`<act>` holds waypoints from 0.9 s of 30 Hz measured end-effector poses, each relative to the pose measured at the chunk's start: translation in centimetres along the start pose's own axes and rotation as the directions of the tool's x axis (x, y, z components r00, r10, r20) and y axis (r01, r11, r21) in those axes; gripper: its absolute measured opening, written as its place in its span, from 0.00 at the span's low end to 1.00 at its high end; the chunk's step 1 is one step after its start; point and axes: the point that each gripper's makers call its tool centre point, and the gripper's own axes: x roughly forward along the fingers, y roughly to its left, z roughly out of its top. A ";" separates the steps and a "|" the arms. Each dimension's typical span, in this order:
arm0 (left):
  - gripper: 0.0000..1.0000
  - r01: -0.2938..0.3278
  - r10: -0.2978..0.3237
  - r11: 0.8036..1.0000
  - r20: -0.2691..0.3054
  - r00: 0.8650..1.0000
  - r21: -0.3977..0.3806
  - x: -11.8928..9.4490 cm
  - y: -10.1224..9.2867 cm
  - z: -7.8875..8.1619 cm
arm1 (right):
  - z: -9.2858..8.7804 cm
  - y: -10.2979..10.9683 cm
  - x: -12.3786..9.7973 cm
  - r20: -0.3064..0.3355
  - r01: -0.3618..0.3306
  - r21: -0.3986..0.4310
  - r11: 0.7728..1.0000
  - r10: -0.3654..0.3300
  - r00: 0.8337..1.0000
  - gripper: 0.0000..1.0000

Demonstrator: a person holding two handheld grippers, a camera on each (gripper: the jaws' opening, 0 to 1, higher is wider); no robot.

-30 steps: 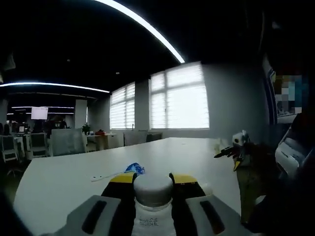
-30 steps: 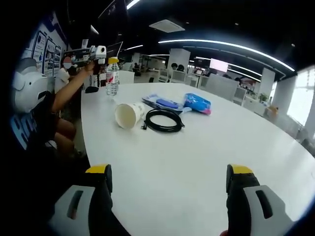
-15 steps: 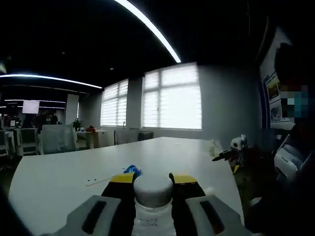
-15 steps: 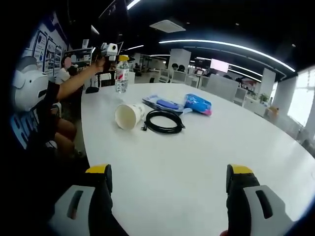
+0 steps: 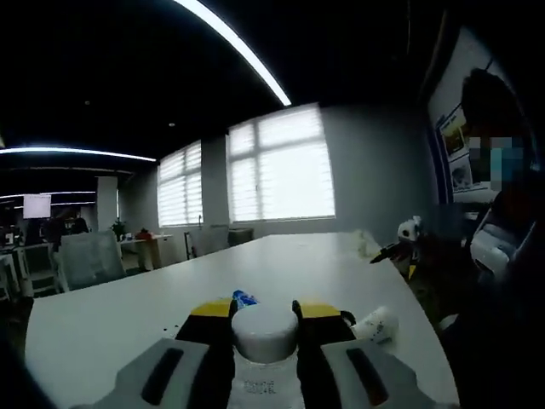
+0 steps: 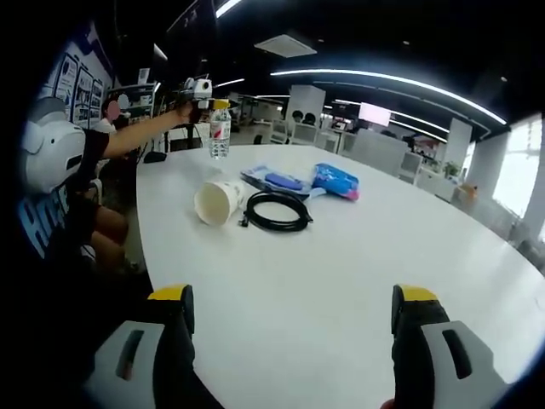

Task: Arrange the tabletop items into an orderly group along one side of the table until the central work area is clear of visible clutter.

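Observation:
My left gripper (image 5: 265, 312) is shut on a clear water bottle (image 5: 265, 332), whose white cap shows between the yellow-tipped jaws. From the right gripper view that bottle (image 6: 220, 129) hangs above the far end of the white table (image 6: 341, 273), held by the left gripper (image 6: 197, 89). On the table lie a tipped white paper cup (image 6: 215, 202), a coiled black cable (image 6: 275, 211), a blue flat item (image 6: 279, 181) and a blue packet (image 6: 335, 181). My right gripper (image 6: 289, 300) stands open over bare table, well short of them. In the left gripper view the cup (image 5: 375, 325) lies to the right.
A person's arm (image 6: 128, 141) reaches across from the left, and the body (image 6: 47, 196) stands at the table's near left edge. Office chairs and desks (image 6: 375, 145) stand beyond the table. Windows (image 5: 289, 170) line the far wall.
The left gripper has carried the bottle rightward across the table's far end, closer above the cup and blue items. The right gripper has stayed put and open.

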 end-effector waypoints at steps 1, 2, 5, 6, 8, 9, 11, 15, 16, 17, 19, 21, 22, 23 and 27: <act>0.23 0.007 -0.007 1.000 -0.003 1.000 -0.002 0.0 0.2 -0.1 | -0.1 -0.1 0.0 -0.001 0.002 0.001 1.000 -0.002 1.000 0.93; 0.23 0.018 -0.018 1.000 -0.003 1.000 -0.003 0.0 0.5 -0.3 | -0.2 -0.2 -0.1 -0.002 0.006 0.004 1.000 -0.006 1.000 0.93; 0.23 0.048 -0.048 0.998 0.011 0.999 -0.036 0.0 1.3 -0.9 | -0.4 -0.4 -0.2 -0.005 0.013 0.010 1.000 -0.013 1.000 0.93; 0.23 0.054 -0.053 0.998 0.017 0.998 -0.041 0.0 1.5 -1.0 | -0.4 -0.4 -0.2 -0.006 0.015 0.009 1.000 -0.015 1.000 0.93; 0.23 0.066 -0.065 0.996 0.019 0.998 -0.062 0.1 1.5 -1.3 | -0.4 -0.4 -0.2 -0.007 0.016 0.013 1.000 -0.016 1.000 0.93; 0.23 0.069 -0.068 0.996 0.007 0.998 -0.061 0.1 1.6 -1.5 | -0.4 -0.4 -0.2 -0.008 0.016 0.014 1.000 -0.016 1.000 0.93; 0.23 0.092 -0.094 0.995 -0.035 0.995 -0.044 0.3 1.3 -2.1 | -0.4 -0.3 -0.1 -0.012 0.014 0.012 1.000 -0.014 1.000 0.93; 0.23 0.129 -0.131 0.991 -0.076 0.988 -0.031 0.4 1.1 -2.7 | -0.3 -0.2 0.0 -0.016 0.014 0.010 1.000 -0.013 1.000 0.93; 0.23 0.148 -0.150 0.989 -0.088 0.985 -0.032 0.4 1.1 -2.7 | -0.2 -0.2 0.1 -0.017 0.015 0.011 1.000 -0.015 1.000 0.93; 0.23 0.155 -0.158 0.987 -0.090 0.983 -0.032 0.3 1.1 -2.7 | -0.2 -0.2 0.1 -0.019 0.017 0.010 1.000 -0.017 1.000 0.93; 0.23 0.180 -0.183 0.983 -0.102 0.978 -0.036 0.3 1.0 -2.7 | -0.1 -0.2 0.2 -0.023 0.018 0.008 1.000 -0.018 1.000 0.93; 0.23 0.190 -0.193 0.981 -0.102 0.976 -0.041 0.4 1.2 -2.6 | 0.0 -0.3 0.1 -0.021 0.024 0.007 1.000 -0.023 1.000 0.93; 0.23 0.204 -0.208 0.978 -0.101 0.973 -0.045 0.3 1.2 -2.7 | 0.1 -0.3 0.0 -0.019 0.026 0.009 1.000 -0.026 0.999 0.93; 0.23 0.215 -0.219 0.976 -0.106 0.970 -0.047 0.3 1.2 -2.7 | 0.1 -0.3 -0.1 -0.020 0.028 0.010 1.000 -0.028 0.999 0.93; 0.23 0.223 -0.229 0.973 -0.109 0.967 -0.062 0.4 2.5 -3.0 | -0.1 -0.6 -0.6 -0.028 0.049 0.015 0.999 -0.049 0.998 0.93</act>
